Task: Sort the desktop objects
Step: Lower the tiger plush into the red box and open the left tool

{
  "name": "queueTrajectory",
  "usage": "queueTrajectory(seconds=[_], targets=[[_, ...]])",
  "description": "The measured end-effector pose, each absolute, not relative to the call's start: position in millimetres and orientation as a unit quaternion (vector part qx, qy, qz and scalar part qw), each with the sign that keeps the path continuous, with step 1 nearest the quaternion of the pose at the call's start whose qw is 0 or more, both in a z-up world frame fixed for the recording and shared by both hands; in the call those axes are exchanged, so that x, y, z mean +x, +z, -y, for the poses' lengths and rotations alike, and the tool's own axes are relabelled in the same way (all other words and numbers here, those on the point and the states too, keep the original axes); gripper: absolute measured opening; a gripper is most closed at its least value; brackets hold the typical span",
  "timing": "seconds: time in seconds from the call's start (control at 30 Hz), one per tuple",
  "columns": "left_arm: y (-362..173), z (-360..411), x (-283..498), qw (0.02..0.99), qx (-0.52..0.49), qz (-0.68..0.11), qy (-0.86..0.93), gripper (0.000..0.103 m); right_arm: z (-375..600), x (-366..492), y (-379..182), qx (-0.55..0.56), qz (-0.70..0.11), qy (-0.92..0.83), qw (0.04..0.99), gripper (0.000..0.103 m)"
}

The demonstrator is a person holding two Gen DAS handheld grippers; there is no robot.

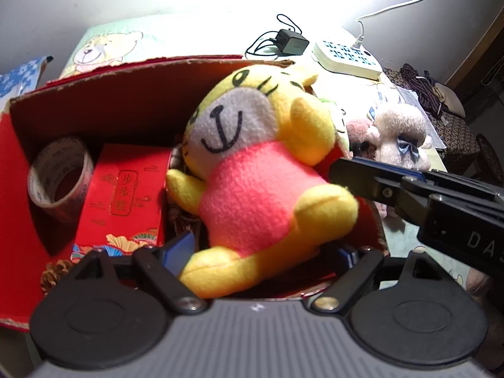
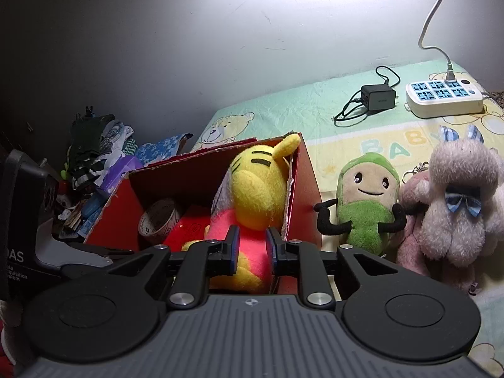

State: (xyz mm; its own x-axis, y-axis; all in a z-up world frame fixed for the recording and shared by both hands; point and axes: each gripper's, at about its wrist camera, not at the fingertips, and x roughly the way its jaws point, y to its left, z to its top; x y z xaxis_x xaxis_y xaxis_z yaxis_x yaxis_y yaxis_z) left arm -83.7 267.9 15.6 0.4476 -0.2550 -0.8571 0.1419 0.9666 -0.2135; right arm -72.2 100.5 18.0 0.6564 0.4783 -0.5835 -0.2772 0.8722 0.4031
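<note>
A yellow tiger plush in a pink shirt (image 1: 252, 170) lies in the red cardboard box (image 1: 104, 94), leaning on its right wall; it also shows in the right wrist view (image 2: 255, 189). My left gripper (image 1: 267, 249) is open, its fingers on either side of the plush's lower body. My right gripper (image 2: 252, 245) has its jaws a little apart just above the plush's pink body, and its fingers (image 1: 362, 176) reach in from the right. A green plush (image 2: 365, 201) and a pink-white plush (image 2: 453, 201) stand on the bedsheet right of the box.
The box also holds a tape roll (image 1: 60, 179), a red packet (image 1: 126, 195) and pine cones (image 1: 56, 271). A power strip (image 2: 444, 97) and a black charger (image 2: 378, 97) lie far on the sheet. Clutter (image 2: 94, 157) is piled left of the box.
</note>
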Motion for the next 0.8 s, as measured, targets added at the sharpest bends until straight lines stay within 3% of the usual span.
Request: queueTrajectory(seconds=[0.8], targets=[[65, -262, -117, 0.874, -0.047, -0.481, -0.057, 0.091, -62, -80, 23, 0.179, -0.333, 0.233, 0.896, 0.022]])
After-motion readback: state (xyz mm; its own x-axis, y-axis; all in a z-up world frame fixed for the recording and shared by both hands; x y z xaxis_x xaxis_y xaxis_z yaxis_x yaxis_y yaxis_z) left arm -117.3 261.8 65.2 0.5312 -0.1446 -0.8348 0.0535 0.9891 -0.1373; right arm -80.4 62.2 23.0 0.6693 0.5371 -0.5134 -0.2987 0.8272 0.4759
